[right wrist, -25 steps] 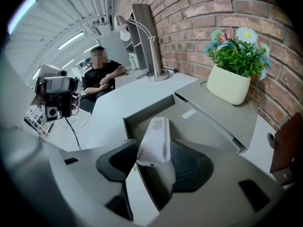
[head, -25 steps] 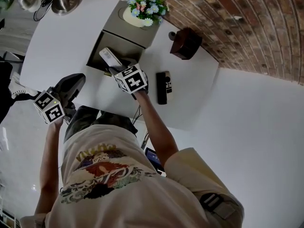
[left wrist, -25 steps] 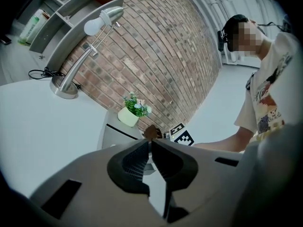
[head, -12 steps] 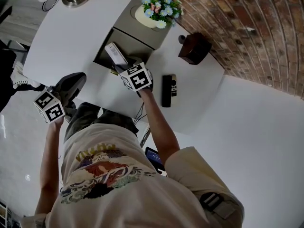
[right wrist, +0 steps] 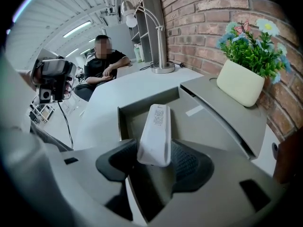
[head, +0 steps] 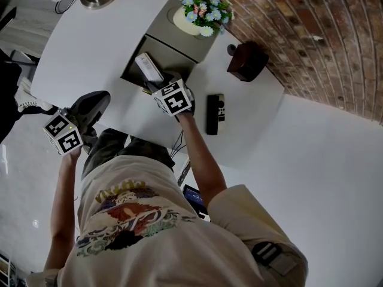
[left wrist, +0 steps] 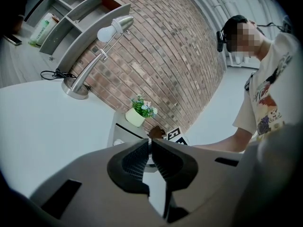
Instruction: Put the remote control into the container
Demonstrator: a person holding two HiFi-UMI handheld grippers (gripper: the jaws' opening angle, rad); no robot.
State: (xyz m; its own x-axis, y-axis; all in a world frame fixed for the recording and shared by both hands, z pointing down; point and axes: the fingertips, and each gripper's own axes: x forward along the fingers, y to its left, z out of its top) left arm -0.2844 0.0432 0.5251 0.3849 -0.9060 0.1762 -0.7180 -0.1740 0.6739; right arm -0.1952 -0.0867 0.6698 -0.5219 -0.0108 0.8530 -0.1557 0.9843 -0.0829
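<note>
No material change over the last second: the right gripper (right wrist: 154,160) remains clamped on the white remote (right wrist: 156,129), which is tilted over the open container (right wrist: 147,101). Release is judged still pending. The left gripper (left wrist: 150,150) is idle, jaws together and empty.

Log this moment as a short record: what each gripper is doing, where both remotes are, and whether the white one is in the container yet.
right gripper: shut on the white remote, gripping its near end
white remote: tilted, its far end over the open grey container; not released
left gripper: jaws together, nothing between them, held by the table's near left edge
black remote: flat on the white table, right of the container
flower pot: on the grey ledge behind the container's opening
task: not yet done
</note>
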